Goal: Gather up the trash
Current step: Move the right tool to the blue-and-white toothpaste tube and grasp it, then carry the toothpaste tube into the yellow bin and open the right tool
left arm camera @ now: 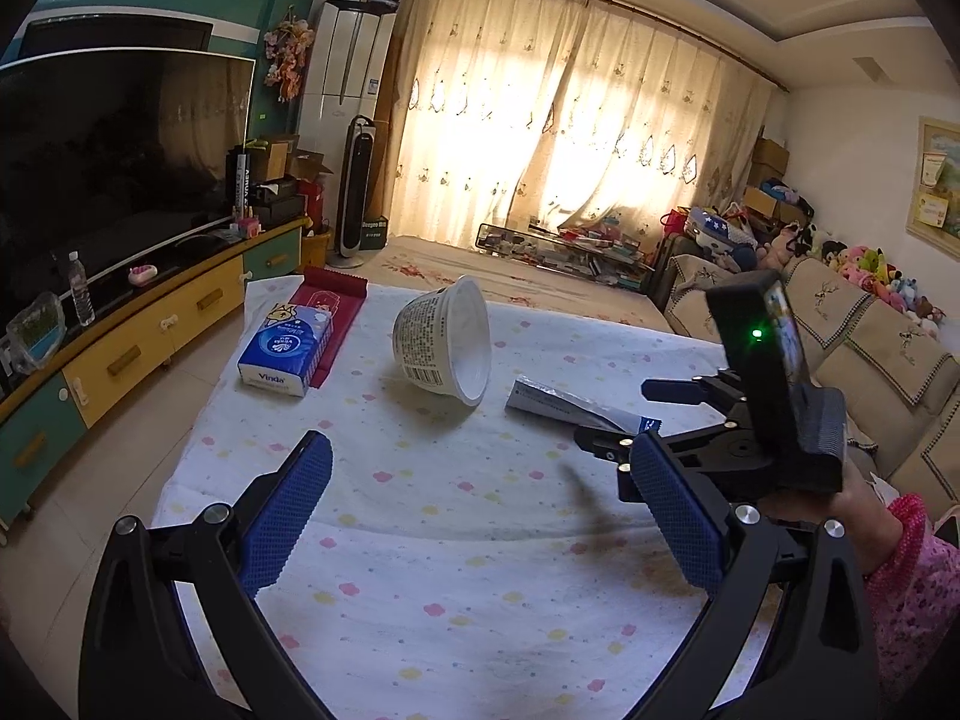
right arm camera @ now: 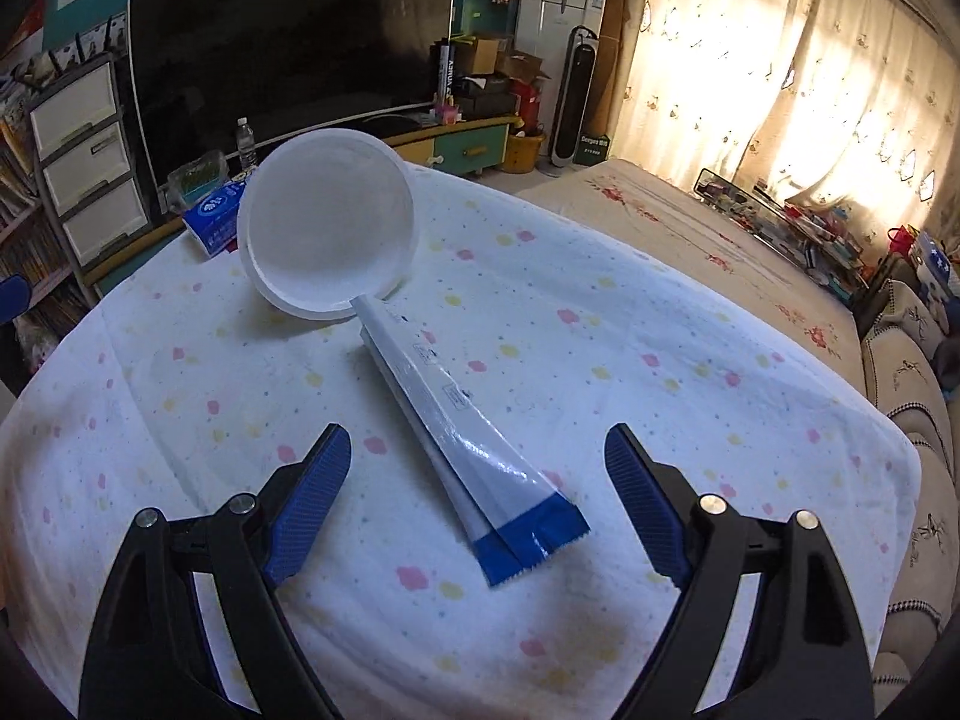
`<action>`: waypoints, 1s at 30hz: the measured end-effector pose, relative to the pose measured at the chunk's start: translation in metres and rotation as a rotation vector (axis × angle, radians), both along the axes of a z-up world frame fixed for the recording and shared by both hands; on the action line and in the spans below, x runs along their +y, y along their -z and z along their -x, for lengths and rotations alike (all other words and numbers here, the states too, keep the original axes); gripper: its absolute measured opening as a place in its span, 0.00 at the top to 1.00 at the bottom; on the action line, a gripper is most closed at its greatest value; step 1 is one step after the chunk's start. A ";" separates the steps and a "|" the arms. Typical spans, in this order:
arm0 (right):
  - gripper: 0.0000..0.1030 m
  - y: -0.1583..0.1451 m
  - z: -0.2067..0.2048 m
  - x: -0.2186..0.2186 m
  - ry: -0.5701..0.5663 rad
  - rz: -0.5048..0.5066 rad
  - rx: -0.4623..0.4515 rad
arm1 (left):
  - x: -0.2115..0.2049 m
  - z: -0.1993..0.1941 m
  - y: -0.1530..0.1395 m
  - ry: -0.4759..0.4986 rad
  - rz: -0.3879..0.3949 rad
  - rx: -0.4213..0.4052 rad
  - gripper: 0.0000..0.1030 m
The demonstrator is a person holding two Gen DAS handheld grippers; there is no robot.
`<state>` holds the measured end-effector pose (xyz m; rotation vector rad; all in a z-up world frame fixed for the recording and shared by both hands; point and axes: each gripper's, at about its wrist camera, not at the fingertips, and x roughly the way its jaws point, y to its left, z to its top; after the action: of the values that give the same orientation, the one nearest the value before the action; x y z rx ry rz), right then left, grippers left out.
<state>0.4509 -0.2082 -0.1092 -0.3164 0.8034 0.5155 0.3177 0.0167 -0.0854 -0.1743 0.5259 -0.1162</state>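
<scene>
Your right tongs (right arm camera: 477, 480) tilt down over the surface (right arm camera: 660, 360), jaws wide apart and empty, the wrapper's (right arm camera: 456, 420) blue end lying between the fingers, untouched. Your left tongs (left arm camera: 480, 504) also gape, holding nothing. Beyond, 1 white cup (right arm camera: 327, 228) lies tipped on its side, then a tissue pack (left arm camera: 285, 351), the TV (left arm camera: 114, 162) and curtains (left arm camera: 576, 120).

My right gripper (right arm camera: 477, 480) hangs over the tabletop (right arm camera: 660, 360), jaws spread wide with nothing pinched. Between them lies the near blue end of a long white wrapper (right arm camera: 456, 426). Its far tip meets the rim of a white cup (right arm camera: 327, 222) tipped on its side, mouth facing me. A blue tissue pack (right arm camera: 213, 219) sits far left.
</scene>
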 end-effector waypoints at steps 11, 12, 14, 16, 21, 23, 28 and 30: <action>0.54 0.013 -0.031 0.004 -0.029 -0.035 0.098 | 0.004 -0.001 0.003 0.005 0.023 0.010 0.05; 0.60 0.014 -0.031 0.004 -0.029 -0.035 0.098 | 0.004 -0.001 0.003 0.005 0.021 0.011 0.05; 0.69 0.013 -0.028 0.004 -0.033 -0.032 0.096 | 0.003 -0.002 0.003 0.005 0.017 0.013 0.05; 0.73 0.013 -0.022 0.002 -0.026 -0.028 0.094 | 0.003 -0.002 0.005 0.004 0.012 0.015 0.05; 0.74 0.014 0.000 -0.010 0.005 -0.042 0.100 | 0.001 -0.004 0.006 0.003 0.000 0.021 0.05; 0.74 0.012 0.012 -0.017 0.017 -0.053 0.109 | 0.000 -0.005 0.007 0.003 -0.005 0.025 0.05; 0.74 -0.002 0.043 -0.037 0.050 -0.090 0.087 | -0.006 -0.005 0.008 0.007 -0.025 0.026 0.05; 0.74 -0.010 0.056 -0.047 0.062 -0.107 0.071 | -0.006 -0.005 0.008 0.009 -0.030 0.023 0.05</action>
<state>0.3945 -0.2548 -0.0992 -0.1743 0.8484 0.5115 0.3223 0.0106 -0.0938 -0.1435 0.5507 -0.1154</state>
